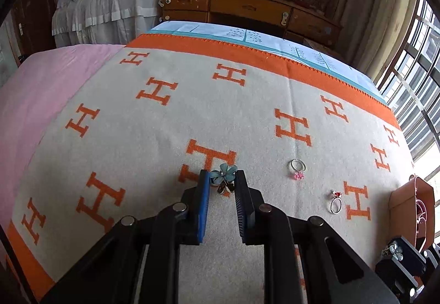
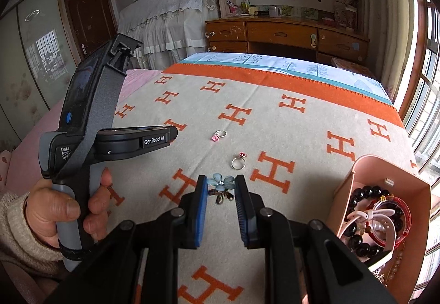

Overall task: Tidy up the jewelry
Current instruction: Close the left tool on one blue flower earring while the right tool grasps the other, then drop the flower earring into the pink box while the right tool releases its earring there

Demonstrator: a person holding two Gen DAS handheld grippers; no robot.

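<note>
In the left wrist view my left gripper is shut on a blue flower earring with brown drops, low over the blanket. In the right wrist view my right gripper holds a matching blue flower earring the same way, its brown drops hanging between the pads. On the blanket past them lie a silver ring with a pink stone and a silver ring with a red stone. At the right stands an open pink box with beaded bracelets inside.
A grey blanket with orange H letters covers the bed, with a pink sheet at the left. A hand in a cream sleeve holds the left gripper's handle. A wooden desk and a window lie beyond the bed.
</note>
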